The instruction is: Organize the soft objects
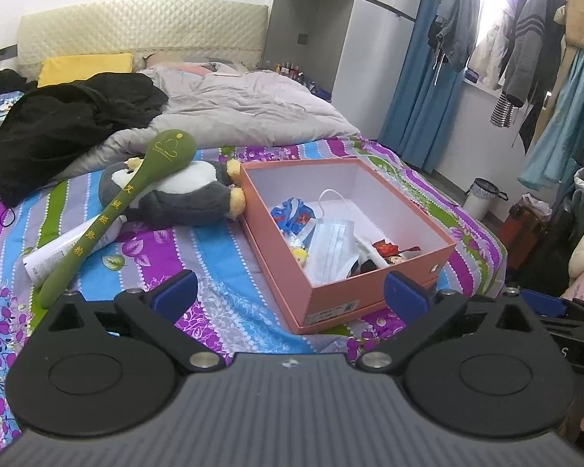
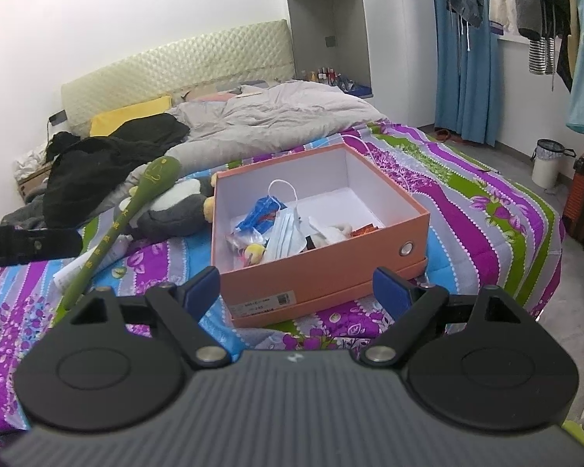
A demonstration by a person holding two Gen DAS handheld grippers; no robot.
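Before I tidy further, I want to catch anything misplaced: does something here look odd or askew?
Yes: the green plush spoon lies slanted across the penguin plush and a white tube, outside the orange box.

Your left gripper and right gripper both point forward and tilt downward, each with its blue-tipped jaws spread wide and nothing held between them.

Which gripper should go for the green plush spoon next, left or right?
Probably left. The green plush spoon lies just ahead-left of the open, empty left gripper. From the right gripper, also open, it sits further off to the left, with the orange box directly ahead.
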